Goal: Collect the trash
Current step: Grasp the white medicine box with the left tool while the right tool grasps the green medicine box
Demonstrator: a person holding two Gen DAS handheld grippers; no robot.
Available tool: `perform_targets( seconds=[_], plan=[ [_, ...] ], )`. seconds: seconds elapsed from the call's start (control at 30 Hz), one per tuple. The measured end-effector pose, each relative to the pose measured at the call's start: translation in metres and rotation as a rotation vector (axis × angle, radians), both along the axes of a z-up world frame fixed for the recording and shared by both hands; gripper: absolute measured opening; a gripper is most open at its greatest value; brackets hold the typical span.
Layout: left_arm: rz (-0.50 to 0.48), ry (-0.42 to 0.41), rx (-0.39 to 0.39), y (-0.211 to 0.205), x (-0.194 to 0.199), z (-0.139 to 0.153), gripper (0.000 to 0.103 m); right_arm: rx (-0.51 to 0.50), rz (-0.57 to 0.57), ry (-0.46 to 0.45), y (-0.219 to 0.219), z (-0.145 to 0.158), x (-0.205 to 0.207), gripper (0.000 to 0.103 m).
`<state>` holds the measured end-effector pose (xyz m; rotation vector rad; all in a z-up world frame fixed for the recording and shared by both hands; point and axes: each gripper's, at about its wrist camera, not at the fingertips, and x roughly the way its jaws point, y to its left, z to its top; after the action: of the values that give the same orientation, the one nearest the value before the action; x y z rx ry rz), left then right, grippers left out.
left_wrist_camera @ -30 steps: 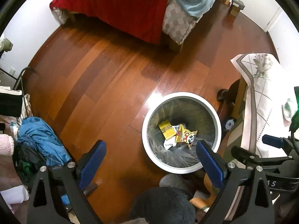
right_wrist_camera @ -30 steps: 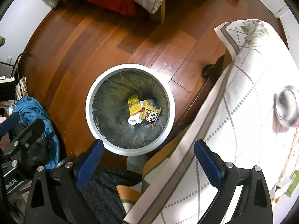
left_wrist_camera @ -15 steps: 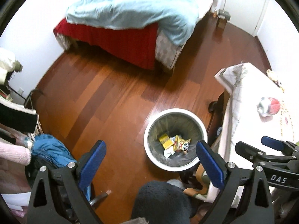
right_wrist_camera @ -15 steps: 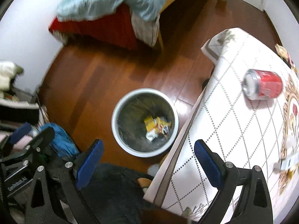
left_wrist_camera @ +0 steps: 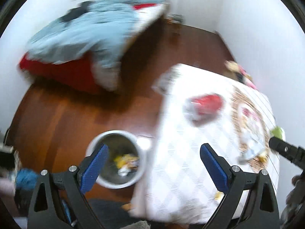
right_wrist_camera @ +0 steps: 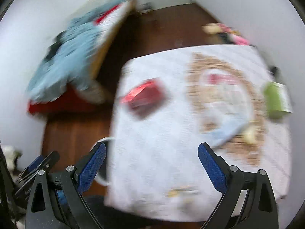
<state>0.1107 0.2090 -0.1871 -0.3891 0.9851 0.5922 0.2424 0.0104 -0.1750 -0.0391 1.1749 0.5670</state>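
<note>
Both views are motion-blurred. A red can (left_wrist_camera: 205, 105) (right_wrist_camera: 145, 96) lies on its side on the white patterned tablecloth (left_wrist_camera: 183, 152) (right_wrist_camera: 162, 152). A green packet (right_wrist_camera: 274, 100) sits at the table's right edge, and small scraps (right_wrist_camera: 182, 190) lie near its front. The white trash bin (left_wrist_camera: 91, 144) stands on the floor left of the table, with yellow wrappers (left_wrist_camera: 125, 160) inside. My left gripper (left_wrist_camera: 154, 162) is open over the bin and table edge. My right gripper (right_wrist_camera: 151, 162) is open above the table's near side. Both hold nothing.
A bed with a light blue duvet (left_wrist_camera: 85, 30) (right_wrist_camera: 72, 51) and red sheet fills the back left. Wooden floor (left_wrist_camera: 57, 118) lies between bed and table. Blue clothing (left_wrist_camera: 24, 177) is piled at the lower left. Pink and tan items (right_wrist_camera: 225, 30) sit behind the table.
Both grippers have swung up and to the right, away from the bin and over the table. The red can is now nearer the middle of each view. Both stay open.
</note>
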Motion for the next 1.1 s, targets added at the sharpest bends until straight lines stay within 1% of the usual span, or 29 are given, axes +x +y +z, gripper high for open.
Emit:
perform_targets(
  seconds=[0.03, 0.07, 0.13, 0.23, 0.27, 0.3, 0.33, 0.37, 0.43, 0.47, 0.5, 0.53, 0.57, 0.63, 0.7, 0.77, 0.8, 0.83, 0.87, 0.9, 1.0, 1.1],
  plan=[
    [-0.037, 0.004, 0.0, -0.012, 0.015, -0.005, 0.098, -0.028, -0.041, -0.002, -0.021, -0.005, 0.017, 0.099],
    [-0.107, 0.02, 0.001, -0.032, 0.043, -0.014, 0.098, -0.058, -0.082, -0.003, -0.044, -0.01, 0.034, 0.099],
    [-0.231, 0.054, -0.006, -0.067, 0.086, -0.032, 0.098, -0.118, -0.154, 0.005, -0.086, -0.022, 0.069, 0.099],
    [-0.44, 0.126, -0.011, -0.124, 0.148, -0.062, 0.098, -0.176, -0.228, 0.044, -0.137, -0.043, 0.114, 0.099],
    [-0.521, 0.169, -0.003, -0.146, 0.168, -0.077, 0.097, -0.191, -0.244, 0.055, -0.15, -0.049, 0.126, 0.099],
    [-0.565, 0.189, 0.003, -0.158, 0.177, -0.085, 0.097, -0.207, -0.258, 0.065, -0.163, -0.056, 0.135, 0.099],
    [-0.634, 0.213, 0.0, -0.174, 0.189, -0.096, 0.097, -0.214, -0.271, 0.08, -0.177, -0.065, 0.146, 0.099],
    [-0.685, 0.249, 0.007, -0.188, 0.201, -0.108, 0.097, -0.222, -0.275, 0.088, -0.183, -0.07, 0.153, 0.099],
    [-0.762, 0.301, 0.01, -0.207, 0.218, -0.127, 0.097, -0.239, -0.285, 0.098, -0.198, -0.082, 0.173, 0.099],
    [-0.787, 0.336, 0.007, -0.212, 0.227, -0.138, 0.091, -0.239, -0.285, 0.102, -0.204, -0.085, 0.182, 0.098],
    [-0.797, 0.364, 0.005, -0.215, 0.233, -0.147, 0.071, -0.236, -0.287, 0.108, -0.208, -0.089, 0.192, 0.098],
    [-0.794, 0.382, 0.007, -0.216, 0.238, -0.153, 0.063, -0.234, -0.288, 0.11, -0.21, -0.093, 0.198, 0.098],
    [-0.785, 0.389, -0.003, -0.214, 0.242, -0.157, 0.042, -0.231, -0.286, 0.11, -0.21, -0.095, 0.206, 0.098],
    [-0.742, 0.38, -0.049, -0.207, 0.246, -0.158, 0.039, -0.229, -0.287, 0.105, -0.21, -0.101, 0.219, 0.098],
    [-0.696, 0.372, -0.059, -0.201, 0.246, -0.158, 0.034, -0.223, -0.277, 0.114, -0.204, -0.109, 0.231, 0.098],
    [-0.653, 0.365, -0.068, -0.195, 0.245, -0.158, 0.033, -0.234, -0.268, 0.129, -0.191, -0.119, 0.24, 0.098],
    [-0.626, 0.361, -0.077, -0.191, 0.244, -0.158, 0.033, -0.227, -0.259, 0.137, -0.187, -0.124, 0.242, 0.092],
    [-0.607, 0.356, -0.086, -0.189, 0.243, -0.158, 0.032, -0.236, -0.249, 0.148, -0.183, -0.129, 0.244, 0.077],
    [-0.597, 0.352, -0.091, -0.187, 0.24, -0.158, 0.032, -0.241, -0.245, 0.151, -0.181, -0.131, 0.244, 0.075],
    [-0.587, 0.35, -0.095, -0.186, 0.238, -0.158, 0.032, -0.243, -0.239, 0.14, -0.18, -0.129, 0.241, 0.074],
    [-0.573, 0.34, -0.1, -0.185, 0.231, -0.158, 0.032, -0.241, -0.197, 0.188, -0.184, -0.128, 0.224, 0.074],
    [-0.58, 0.336, -0.089, -0.183, 0.221, -0.158, 0.031, -0.279, -0.131, 0.202, -0.193, -0.124, 0.19, 0.074]
  ],
)
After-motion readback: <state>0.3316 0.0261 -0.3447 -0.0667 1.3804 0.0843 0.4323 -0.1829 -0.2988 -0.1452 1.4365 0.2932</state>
